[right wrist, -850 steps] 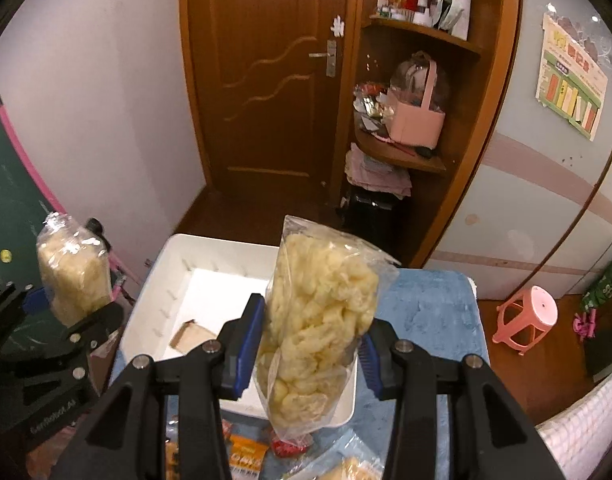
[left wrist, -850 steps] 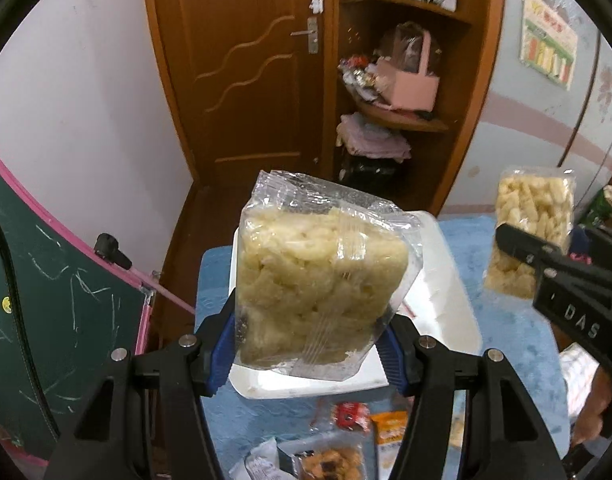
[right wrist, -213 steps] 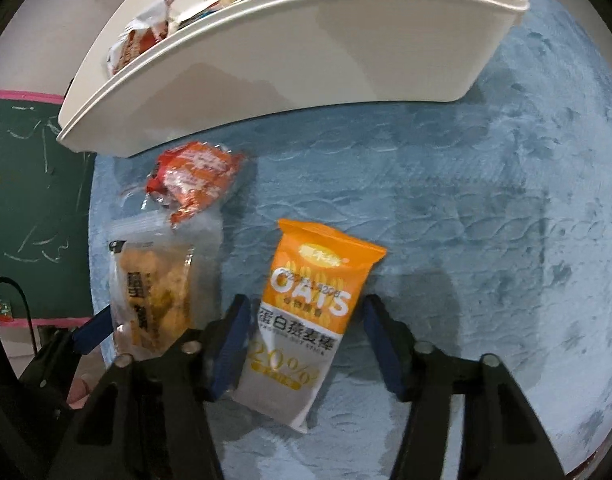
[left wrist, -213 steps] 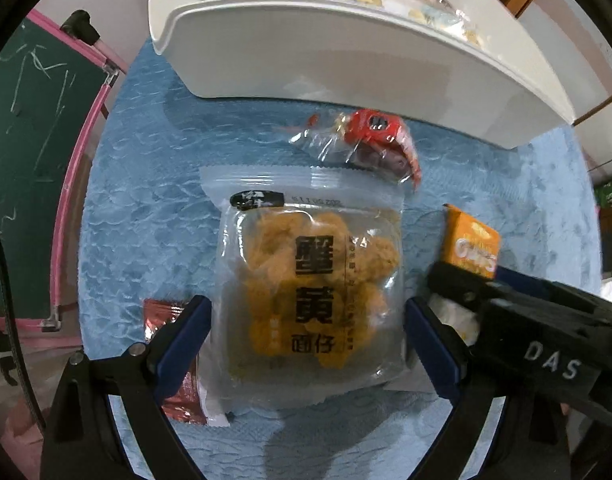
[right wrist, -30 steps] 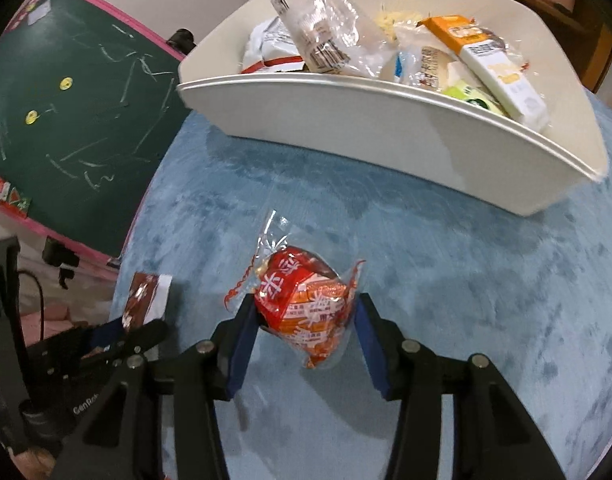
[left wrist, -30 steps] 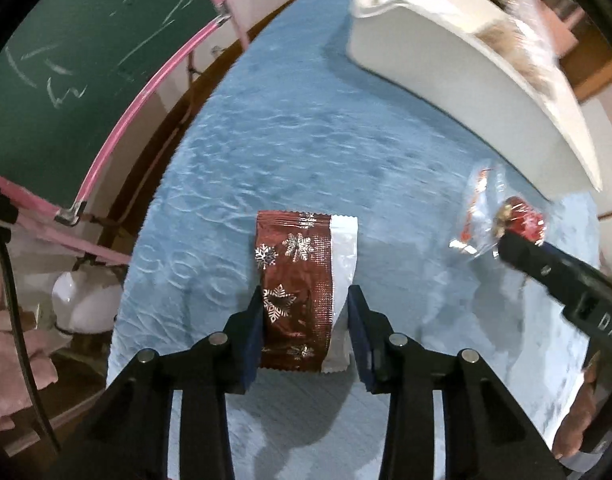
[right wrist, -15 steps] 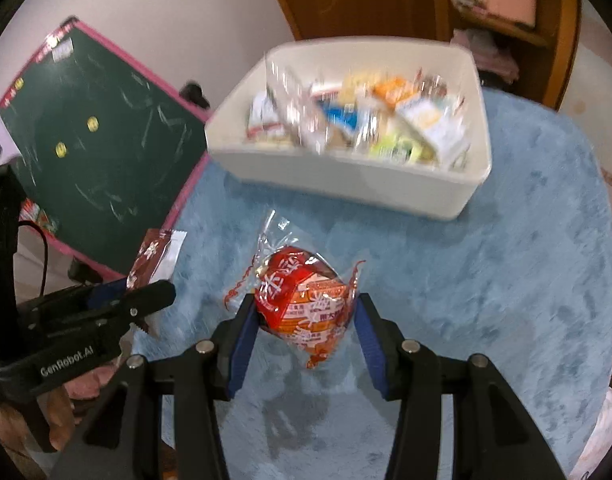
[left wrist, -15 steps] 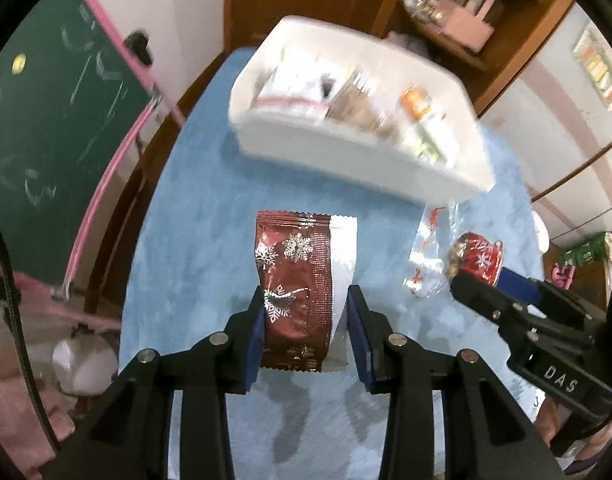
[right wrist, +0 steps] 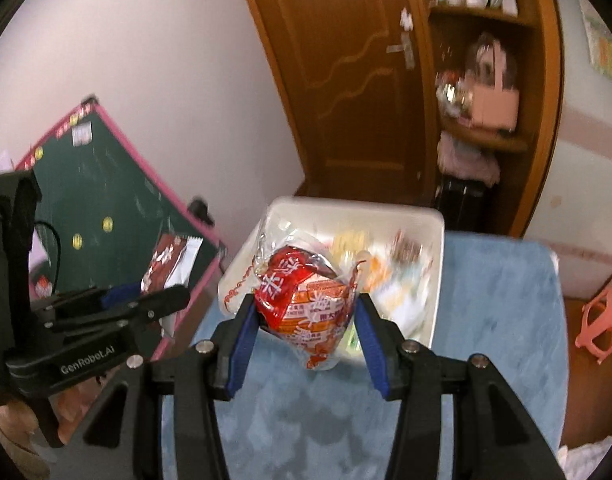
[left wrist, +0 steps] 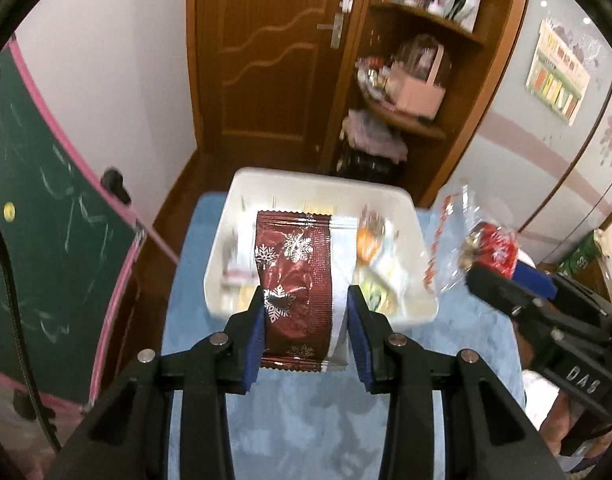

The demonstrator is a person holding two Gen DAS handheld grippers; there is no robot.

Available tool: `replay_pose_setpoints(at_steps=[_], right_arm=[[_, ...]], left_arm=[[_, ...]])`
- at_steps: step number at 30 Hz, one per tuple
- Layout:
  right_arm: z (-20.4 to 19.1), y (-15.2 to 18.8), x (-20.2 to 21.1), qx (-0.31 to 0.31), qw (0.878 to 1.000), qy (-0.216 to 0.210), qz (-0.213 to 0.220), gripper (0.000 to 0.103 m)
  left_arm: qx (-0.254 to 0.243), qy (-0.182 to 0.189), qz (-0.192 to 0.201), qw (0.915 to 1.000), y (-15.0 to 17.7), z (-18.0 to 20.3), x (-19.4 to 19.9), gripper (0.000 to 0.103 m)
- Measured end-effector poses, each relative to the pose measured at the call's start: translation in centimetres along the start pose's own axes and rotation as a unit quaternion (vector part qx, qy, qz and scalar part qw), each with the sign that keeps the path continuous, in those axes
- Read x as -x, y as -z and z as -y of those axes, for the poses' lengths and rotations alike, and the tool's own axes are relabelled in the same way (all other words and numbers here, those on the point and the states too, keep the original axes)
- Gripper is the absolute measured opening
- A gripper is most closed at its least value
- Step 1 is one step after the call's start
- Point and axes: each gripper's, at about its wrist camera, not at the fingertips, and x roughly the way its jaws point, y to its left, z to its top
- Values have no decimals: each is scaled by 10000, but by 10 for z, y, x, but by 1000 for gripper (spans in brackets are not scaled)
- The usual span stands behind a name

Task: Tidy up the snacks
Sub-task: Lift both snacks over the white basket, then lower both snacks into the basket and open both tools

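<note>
On our far left we are seeing a green chalkboard with a pink frame (left wrist: pixel 45 216), leaning beside the blue textured cloth covering the table (left wrist: pixel 306 420). We are gripping a dark red foil packet with white snowflakes and a white edge (left wrist: pixel 295 292) between the blue pads of our left gripper (left wrist: pixel 304 330), its jaws drawn narrow against the packet's two long sides; held upright in the air, it is covering the middle of the white rectangular plastic bin (left wrist: pixel 406 200) standing on the cloth behind it. The wrappers inside the bin are showing only as blur. Further right, our right gripper (right wrist: pixel 306 330) is pinching a clear plastic bag holding red and orange snack packs (right wrist: pixel 306 304), lifted above the cloth in front of the bin's near left corner. Beyond the bin a brown wooden door (left wrist: pixel 273 60) is standing beside brown corner shelves with a pink handled basket (left wrist: pixel 420 88). Only the right wrist view is showing a pink plastic stool (right wrist: pixel 602 326) on the floor at far right; only the left wrist view is showing a coloured wall poster (left wrist: pixel 558 80).
</note>
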Motion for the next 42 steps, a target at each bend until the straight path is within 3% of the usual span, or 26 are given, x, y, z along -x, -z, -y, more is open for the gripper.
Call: replay_pose_setpoints(at_steps=[5, 10, 30, 32, 34, 35, 38, 42], right_arm=[[2, -32, 8, -67, 9990, 104, 440, 49], [1, -49, 4, -67, 9981, 180, 578, 49], [23, -69, -83, -309, 9976, 612, -106, 51], [26, -68, -96, -297, 9971, 626, -316, 51], [28, -64, -108, -254, 9960, 727, -457, 53], [29, -62, -112, -226, 9955, 757, -517, 53], [29, -54, -115, -195, 9951, 745, -614, 53], [31, -48, -110, -257, 9943, 830, -617, 53]], left_arm=[[-76, 3, 274, 9996, -33, 3, 8, 36], [-169, -49, 401, 9990, -57, 6, 3, 36], [46, -298, -381, 9988, -90, -6, -105, 37], [131, -321, -440, 9984, -92, -9, -114, 42], [261, -319, -517, 9978, -92, -13, -122, 82], [312, -314, -520, 9977, -91, -15, -123, 88], [315, -329, -410, 9981, -88, -16, -123, 93], [158, -513, -544, 9971, -83, -15, -125, 95]])
